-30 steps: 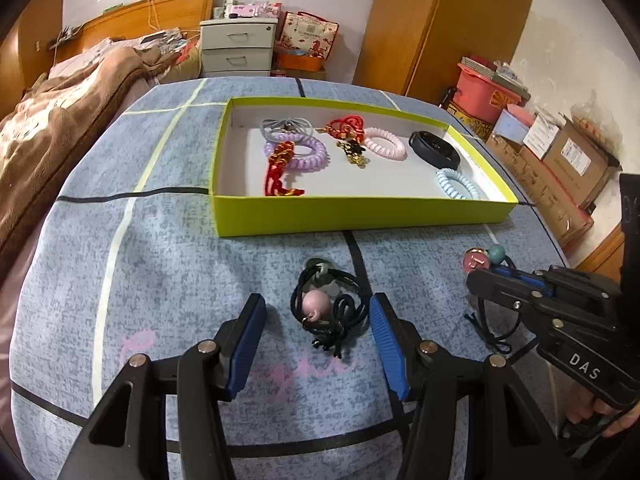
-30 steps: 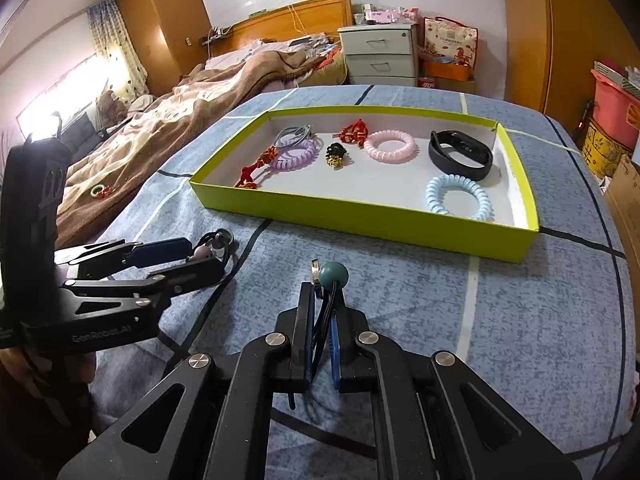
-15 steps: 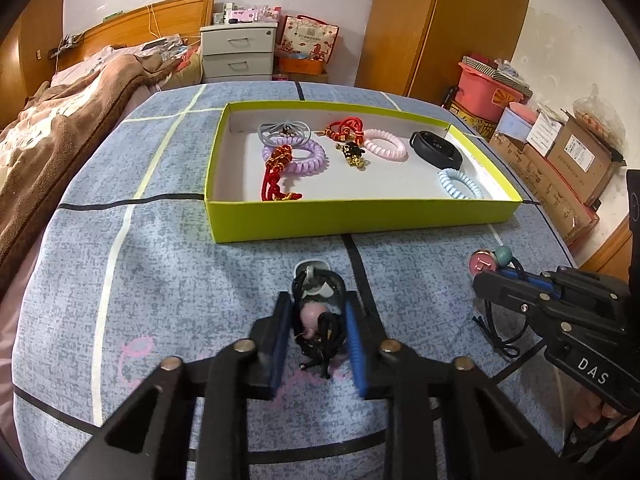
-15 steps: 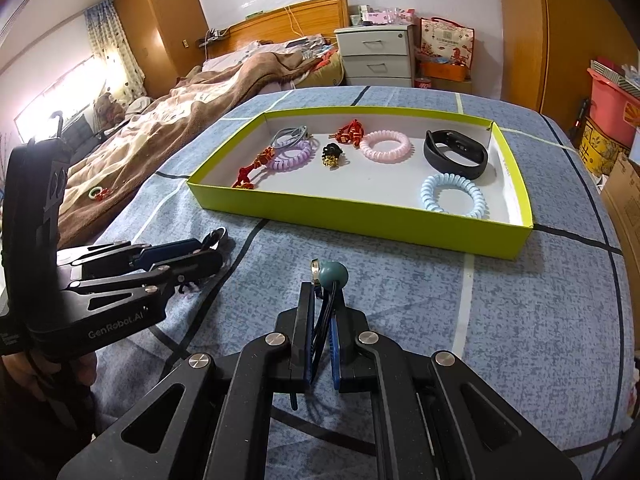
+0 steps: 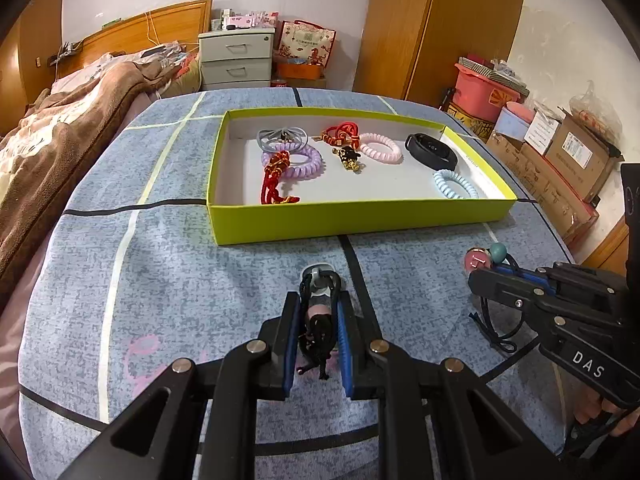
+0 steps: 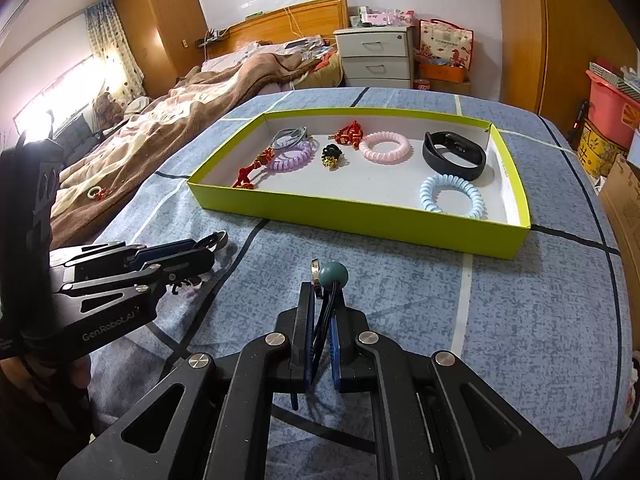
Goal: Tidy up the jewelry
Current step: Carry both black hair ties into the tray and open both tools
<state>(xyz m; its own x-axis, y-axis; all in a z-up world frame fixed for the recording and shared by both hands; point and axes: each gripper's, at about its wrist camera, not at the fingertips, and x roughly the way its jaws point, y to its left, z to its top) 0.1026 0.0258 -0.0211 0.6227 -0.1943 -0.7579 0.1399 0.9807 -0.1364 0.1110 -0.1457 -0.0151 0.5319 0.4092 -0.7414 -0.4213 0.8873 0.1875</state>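
A black corded hair tie with a pink bead (image 5: 318,311) lies on the blue-grey cloth in front of the yellow-green tray (image 5: 360,222). My left gripper (image 5: 318,298) is closing on it, and its blue pads touch the tie on both sides. To the right, my right gripper (image 5: 486,276) is shut on a black cord tie with a green bead (image 6: 333,274); a pink bead (image 5: 476,260) sits beside the green one. The right wrist view shows the right gripper (image 6: 322,292) at bottom centre and the left gripper (image 6: 208,248) at the left. The tray (image 6: 360,222) holds several coil ties, red knots and a black band (image 6: 454,156).
The cloth-covered table (image 5: 160,280) ends near the bottom of both views. A bed with a brown blanket (image 6: 180,120) lies along the left. White drawers (image 5: 236,60) and a wardrobe stand behind. Cardboard boxes (image 5: 576,152) and a red bin sit at the right.
My left gripper's jaws went from wide open on both sides of the pink-bead tie to nearly together, bunching it between the pads. The right gripper kept still with its tie.
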